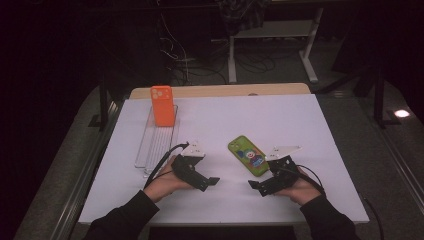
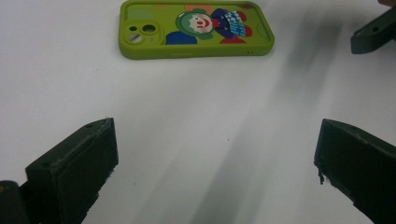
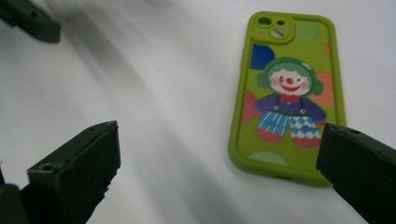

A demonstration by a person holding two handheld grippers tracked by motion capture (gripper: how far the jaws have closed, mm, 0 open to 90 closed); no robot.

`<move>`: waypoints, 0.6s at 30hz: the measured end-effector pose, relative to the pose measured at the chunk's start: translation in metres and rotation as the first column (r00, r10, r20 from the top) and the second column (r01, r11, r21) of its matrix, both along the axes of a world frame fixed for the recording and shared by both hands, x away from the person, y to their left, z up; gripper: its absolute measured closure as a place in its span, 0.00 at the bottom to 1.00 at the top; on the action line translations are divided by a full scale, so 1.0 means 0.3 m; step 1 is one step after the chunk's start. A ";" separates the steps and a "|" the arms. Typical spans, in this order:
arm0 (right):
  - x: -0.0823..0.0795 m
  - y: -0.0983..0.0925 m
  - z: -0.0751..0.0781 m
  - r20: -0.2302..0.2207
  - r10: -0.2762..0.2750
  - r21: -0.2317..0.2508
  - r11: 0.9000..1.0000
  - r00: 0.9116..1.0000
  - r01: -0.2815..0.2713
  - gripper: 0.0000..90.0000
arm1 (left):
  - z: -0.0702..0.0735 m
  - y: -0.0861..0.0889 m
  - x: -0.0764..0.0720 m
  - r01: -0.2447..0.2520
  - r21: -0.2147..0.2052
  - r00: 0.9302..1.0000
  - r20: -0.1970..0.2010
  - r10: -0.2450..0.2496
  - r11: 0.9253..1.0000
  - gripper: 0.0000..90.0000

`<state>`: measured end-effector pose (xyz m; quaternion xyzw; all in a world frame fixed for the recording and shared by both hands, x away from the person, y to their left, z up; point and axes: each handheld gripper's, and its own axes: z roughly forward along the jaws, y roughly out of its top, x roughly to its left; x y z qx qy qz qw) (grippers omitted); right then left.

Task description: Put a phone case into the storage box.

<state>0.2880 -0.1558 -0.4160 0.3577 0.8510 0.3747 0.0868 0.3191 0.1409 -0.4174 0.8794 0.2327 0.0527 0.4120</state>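
- The green phone case [image 1: 248, 155] lies flat on the white table cover [image 1: 280, 115], printed side up, with a cartoon clown on it and the camera cut-out at its far end in the high view.
- Taking that case as the landmark: the right gripper [image 1: 256, 186] rests just beside its near right edge, the left gripper [image 1: 212, 181] sits near its left side with bare cover between them, and the two sets of jaws point toward each other.
- An orange phone case [image 1: 162, 105] stands upright well to the far left of the green one, in the far end of a clear slotted rack [image 1: 156, 142].
- In the left gripper view the left gripper [image 2: 215, 154] has its jaws spread wide with nothing but white cover between them; the green case [image 2: 196, 29] lies ahead, untouched.
- In the right gripper view the right gripper [image 3: 219, 158] also stands wide and empty; one jaw overlaps the case's [image 3: 287, 93] bottom corner in the picture, and I cannot tell whether it touches.
- Handling, as a judgement: the case looks light, hollow and rubbery, so it should flex rather than break, yet it lies low and may slide on the smooth cover.
- Best hold, I judge: pinch across the two long rims near the middle, or lift one short end and nip its raised lip, keeping pressure modest so the shell does not buckle.
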 end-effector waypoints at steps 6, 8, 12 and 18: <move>0.051 0.018 0.052 0.017 -0.039 0.002 0.999 0.999 0.039 0.00 | 0.000 -0.004 0.000 -0.005 -0.009 1.000 -0.003 0.005 1.000 0.00; 0.071 0.022 0.070 0.022 -0.045 0.004 0.999 0.999 0.045 0.00 | 0.000 -0.004 0.000 -0.012 -0.009 1.000 -0.005 0.012 1.000 0.00; 0.114 0.033 0.090 0.041 -0.060 0.005 0.998 0.997 0.060 0.00 | 0.001 0.000 0.002 -0.008 -0.003 1.000 -0.006 0.008 1.000 0.00; 0.168 0.053 0.093 0.037 -0.086 -0.015 0.996 0.996 0.087 0.00 | 0.002 0.003 0.004 -0.008 0.010 1.000 -0.001 0.008 1.000 0.00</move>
